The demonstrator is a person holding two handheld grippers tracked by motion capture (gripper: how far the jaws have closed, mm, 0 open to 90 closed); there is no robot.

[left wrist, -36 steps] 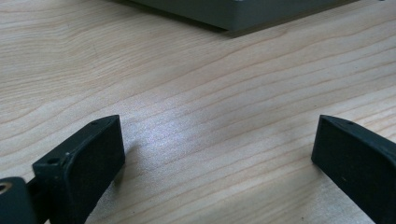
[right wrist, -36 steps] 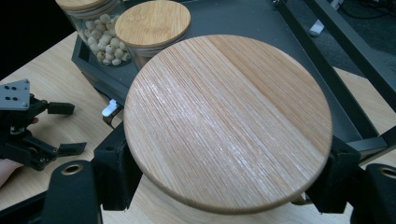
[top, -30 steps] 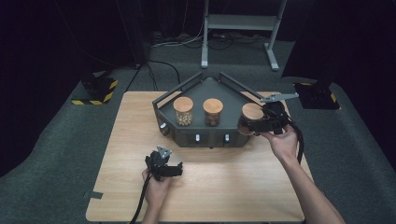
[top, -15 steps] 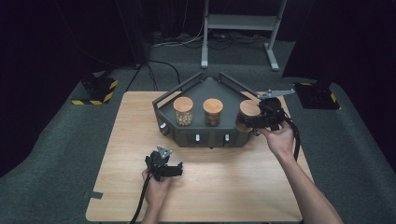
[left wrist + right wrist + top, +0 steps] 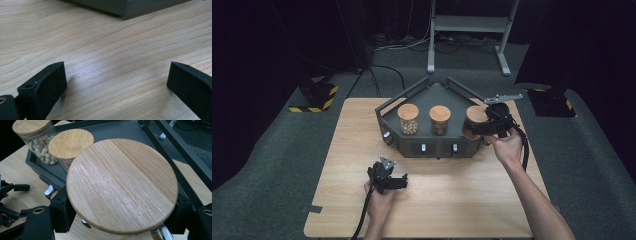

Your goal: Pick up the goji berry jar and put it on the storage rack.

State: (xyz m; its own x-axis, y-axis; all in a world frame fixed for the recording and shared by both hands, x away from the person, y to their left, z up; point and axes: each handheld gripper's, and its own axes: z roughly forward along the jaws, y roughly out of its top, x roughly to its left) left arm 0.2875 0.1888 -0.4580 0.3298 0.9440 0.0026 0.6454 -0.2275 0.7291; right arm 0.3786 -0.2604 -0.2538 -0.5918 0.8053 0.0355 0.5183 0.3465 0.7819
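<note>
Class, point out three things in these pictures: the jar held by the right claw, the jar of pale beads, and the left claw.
Held jar (image 5: 122,185), right gripper view, wooden lid.
Bead jar (image 5: 408,120), high view, glass side.
Left claw (image 5: 116,82), left gripper view, between open jaws.

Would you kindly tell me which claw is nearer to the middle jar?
Right. The right claw grips the neighbouring jar beside the middle jar; the left claw rests on the table.
</note>
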